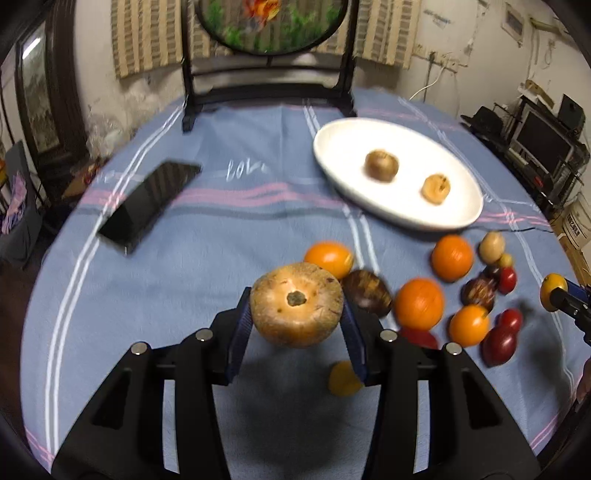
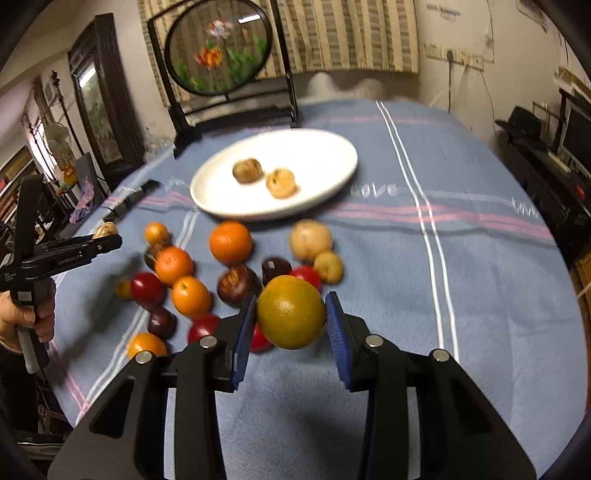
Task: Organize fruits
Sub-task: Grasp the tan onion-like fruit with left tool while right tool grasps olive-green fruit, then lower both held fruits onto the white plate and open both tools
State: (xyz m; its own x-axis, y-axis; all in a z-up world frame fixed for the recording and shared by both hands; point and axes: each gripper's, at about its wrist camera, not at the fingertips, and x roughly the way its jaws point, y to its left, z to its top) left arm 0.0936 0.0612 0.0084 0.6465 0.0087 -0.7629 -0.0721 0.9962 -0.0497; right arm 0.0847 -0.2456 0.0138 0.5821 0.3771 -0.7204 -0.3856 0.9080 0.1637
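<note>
My left gripper [image 1: 297, 314] is shut on a large tan-brown round fruit [image 1: 296, 304], held above the blue cloth. My right gripper [image 2: 291, 314] is shut on a yellow-green orange [image 2: 291, 312], also lifted above the cloth; it shows at the right edge of the left wrist view [image 1: 553, 287]. A white oval plate [image 1: 343, 147] [image 2: 317, 147] holds two small brown fruits [image 1: 381, 165] [image 2: 280, 182]. A loose cluster of oranges [image 1: 419, 303] [image 2: 231, 242], red fruits [image 1: 500, 343] [image 2: 147, 290] and dark brown fruits [image 1: 367, 291] [image 2: 238, 284] lies on the cloth in front of the plate.
A black phone [image 1: 149, 201] lies on the cloth at the left. A dark wooden stand with a round painted screen [image 1: 271, 22] [image 2: 218, 48] stands at the table's far edge. The table edge curves off left and right, with furniture beyond.
</note>
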